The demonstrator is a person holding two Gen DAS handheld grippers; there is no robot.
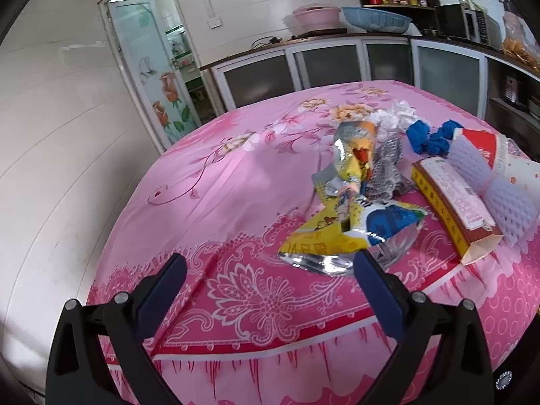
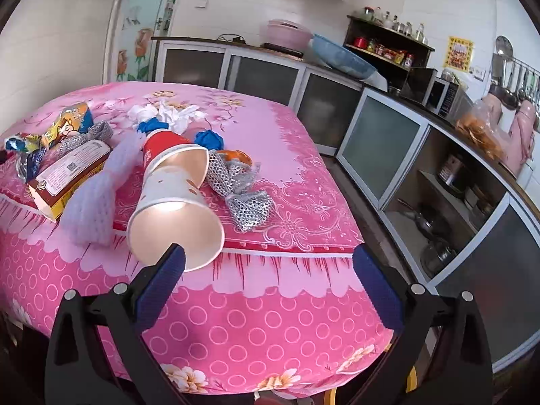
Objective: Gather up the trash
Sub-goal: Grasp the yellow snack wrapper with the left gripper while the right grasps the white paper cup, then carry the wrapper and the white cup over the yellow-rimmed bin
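Both grippers, left (image 1: 270,266) and right (image 2: 268,260), hung spread and empty. Trash lay untouched on the pink floral tablecloth (image 2: 303,155). Next, probably, the right should close on the tipped white-and-red paper cup (image 2: 175,199) at the cloth's near edge.

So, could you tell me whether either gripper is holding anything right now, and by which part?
Nothing is held: the left gripper and right gripper are both open and empty.

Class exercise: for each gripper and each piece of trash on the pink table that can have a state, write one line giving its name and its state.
left gripper: open, empty.
right gripper: open, empty.
paper cups: two nested, on their side, mouth toward the camera.
carton: lying flat, near end open.
yellow snack wrapper: torn open, crumpled.
white foam net: lying flat, limp.
silver mesh: bunched.
blue plastic: crumpled.
white tissue: crumpled.
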